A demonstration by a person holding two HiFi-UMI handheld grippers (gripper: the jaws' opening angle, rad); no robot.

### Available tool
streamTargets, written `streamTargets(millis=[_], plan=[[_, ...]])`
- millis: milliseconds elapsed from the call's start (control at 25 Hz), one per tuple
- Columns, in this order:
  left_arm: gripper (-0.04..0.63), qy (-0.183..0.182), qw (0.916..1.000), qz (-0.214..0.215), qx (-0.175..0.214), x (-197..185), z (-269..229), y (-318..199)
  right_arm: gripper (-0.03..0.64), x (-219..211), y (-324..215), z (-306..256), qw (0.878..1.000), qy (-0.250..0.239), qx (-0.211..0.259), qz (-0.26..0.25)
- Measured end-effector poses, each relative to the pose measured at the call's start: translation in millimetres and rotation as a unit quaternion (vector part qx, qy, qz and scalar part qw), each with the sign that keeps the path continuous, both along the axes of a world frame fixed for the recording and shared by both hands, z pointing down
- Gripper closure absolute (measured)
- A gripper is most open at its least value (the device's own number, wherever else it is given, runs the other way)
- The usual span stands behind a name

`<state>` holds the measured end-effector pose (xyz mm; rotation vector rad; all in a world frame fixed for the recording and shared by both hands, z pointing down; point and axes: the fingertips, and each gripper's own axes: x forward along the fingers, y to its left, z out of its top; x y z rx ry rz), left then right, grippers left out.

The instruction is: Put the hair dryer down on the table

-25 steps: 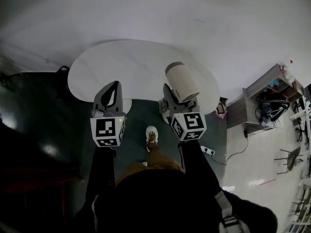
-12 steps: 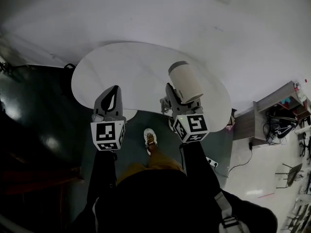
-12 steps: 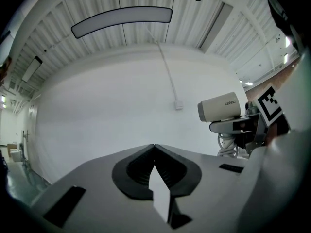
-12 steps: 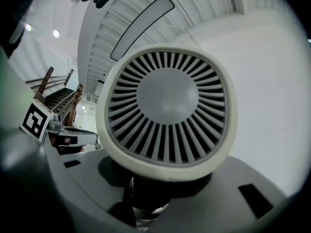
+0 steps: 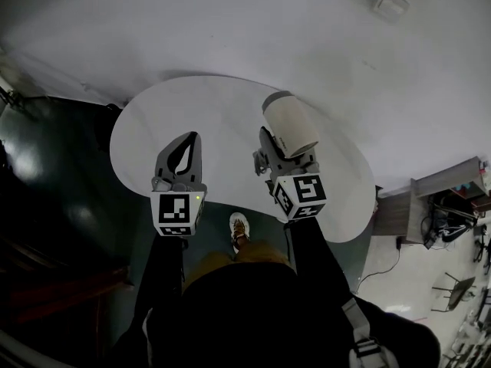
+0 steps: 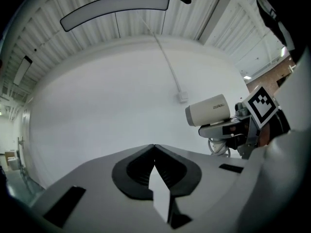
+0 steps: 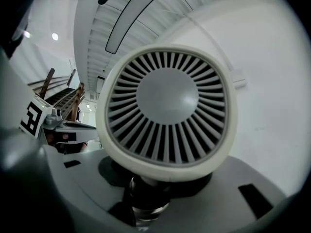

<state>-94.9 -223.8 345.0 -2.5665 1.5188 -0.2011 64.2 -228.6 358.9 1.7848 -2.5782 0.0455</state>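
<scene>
A cream hair dryer (image 5: 291, 125) stands upright in my right gripper (image 5: 278, 153), which is shut on its handle above the white table (image 5: 222, 113). In the right gripper view its finned rear grille (image 7: 167, 111) fills the picture and the handle (image 7: 146, 198) sits between the jaws. From the left gripper view the hair dryer (image 6: 208, 109) shows side-on at the right. My left gripper (image 5: 180, 156) is shut with nothing in it, its jaws meeting in a seam (image 6: 154, 147), and it hovers over the table's near edge.
The table is a rounded white top on a dark floor beside a pale wall. A wall box (image 5: 391, 2) hangs at the upper right. A grey shelf unit (image 5: 441, 186) with cables stands to the right. The person's shoe (image 5: 239, 227) shows below the table edge.
Both grippers have moved forward from the table's near edge to over its top, the right one carrying the hair dryer. The whole scene has shifted in the head view.
</scene>
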Motion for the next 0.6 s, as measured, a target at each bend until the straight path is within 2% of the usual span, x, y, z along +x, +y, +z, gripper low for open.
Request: streamTargets(millis=[240, 400, 600], plan=[[0.58, -0.008, 0.9998, 0.002, -0.015, 15, 13, -54, 0.431, 3, -63, 25, 0.999, 0.014, -0.035, -0.021], [0.58, 0.021, 0.9991, -0.001, -0.038, 14, 23, -83, 0.431, -3, -94, 44, 0.997, 0.022, -0.059, -0.044], [0.58, 0.012, 0.9985, -0.009, -0.053, 12, 37, -106, 0.431, -12, -123, 73, 0.993, 0.034, -0.089, -0.07]])
